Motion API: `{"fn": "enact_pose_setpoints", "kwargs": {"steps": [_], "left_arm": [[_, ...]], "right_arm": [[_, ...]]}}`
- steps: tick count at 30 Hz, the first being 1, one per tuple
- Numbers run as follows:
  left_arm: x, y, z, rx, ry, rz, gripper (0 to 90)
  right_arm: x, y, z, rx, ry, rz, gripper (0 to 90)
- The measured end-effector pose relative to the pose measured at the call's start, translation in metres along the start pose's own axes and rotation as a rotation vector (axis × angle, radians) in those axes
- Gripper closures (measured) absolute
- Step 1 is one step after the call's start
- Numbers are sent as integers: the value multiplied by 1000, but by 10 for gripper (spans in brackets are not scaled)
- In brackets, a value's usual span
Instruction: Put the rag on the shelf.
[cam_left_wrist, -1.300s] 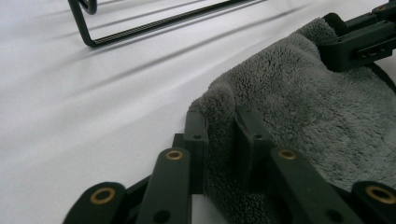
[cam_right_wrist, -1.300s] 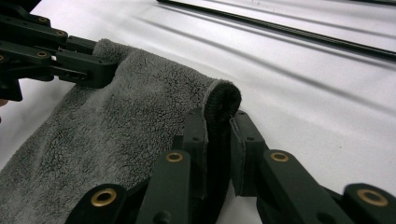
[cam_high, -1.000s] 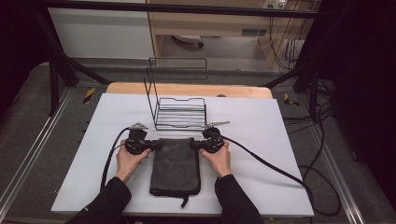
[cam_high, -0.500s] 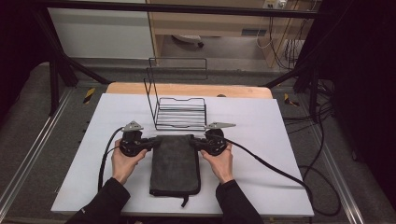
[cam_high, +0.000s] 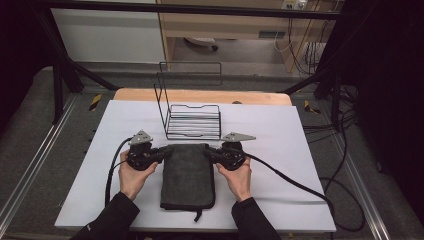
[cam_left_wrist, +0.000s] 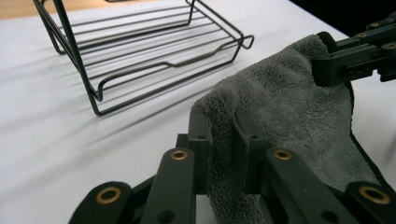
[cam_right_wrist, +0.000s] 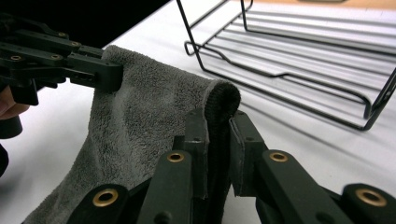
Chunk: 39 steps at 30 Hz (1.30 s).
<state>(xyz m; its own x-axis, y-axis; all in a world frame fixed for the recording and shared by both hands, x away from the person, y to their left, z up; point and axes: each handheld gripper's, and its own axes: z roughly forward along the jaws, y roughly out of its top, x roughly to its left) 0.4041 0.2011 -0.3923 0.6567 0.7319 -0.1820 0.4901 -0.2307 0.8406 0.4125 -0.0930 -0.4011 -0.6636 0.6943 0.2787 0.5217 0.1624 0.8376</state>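
A folded dark grey towel (cam_high: 189, 175) lies lengthwise on the white table (cam_high: 285, 130), its far edge lifted. My left gripper (cam_high: 165, 151) is shut on the towel's far left corner (cam_left_wrist: 219, 105); my right gripper (cam_high: 209, 151) is shut on its far right corner (cam_right_wrist: 219, 100). Both point inward toward each other. In the left gripper view the right gripper (cam_left_wrist: 348, 63) pinches the far side of the cloth. In the right gripper view the left gripper (cam_right_wrist: 93, 70) does the same. A black wire rack (cam_high: 192, 120) stands just beyond the towel.
The wire rack (cam_left_wrist: 154, 51) has a tall upright back at its left and a low slatted bed. Cables (cam_high: 295, 182) trail from both grippers across the table. A wooden strip (cam_high: 200, 95) runs along the table's far edge.
Both grippers have risen a little and drawn back from the rack toward the person, lifting the towel's far edge with them. The jaws have stayed shut on the corners.
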Motion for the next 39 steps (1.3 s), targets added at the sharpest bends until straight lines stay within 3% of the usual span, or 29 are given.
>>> {"fn": "enact_pose_setpoints", "kwargs": {"steps": [9,21,28,39], "left_arm": [[-12,2,-16,-78,-6,30,787],[-21,10,-24,-138,-8,47,786],[-29,18,-28,-175,-2,82,786],[-37,31,-35,-236,-26,93,789]], "right_arm": [[12,0,-17,-82,-1,-43,800],[16,6,-31,-157,5,-41,802],[18,11,-40,-196,6,-47,803],[22,20,-57,-261,-8,-65,806]]}}
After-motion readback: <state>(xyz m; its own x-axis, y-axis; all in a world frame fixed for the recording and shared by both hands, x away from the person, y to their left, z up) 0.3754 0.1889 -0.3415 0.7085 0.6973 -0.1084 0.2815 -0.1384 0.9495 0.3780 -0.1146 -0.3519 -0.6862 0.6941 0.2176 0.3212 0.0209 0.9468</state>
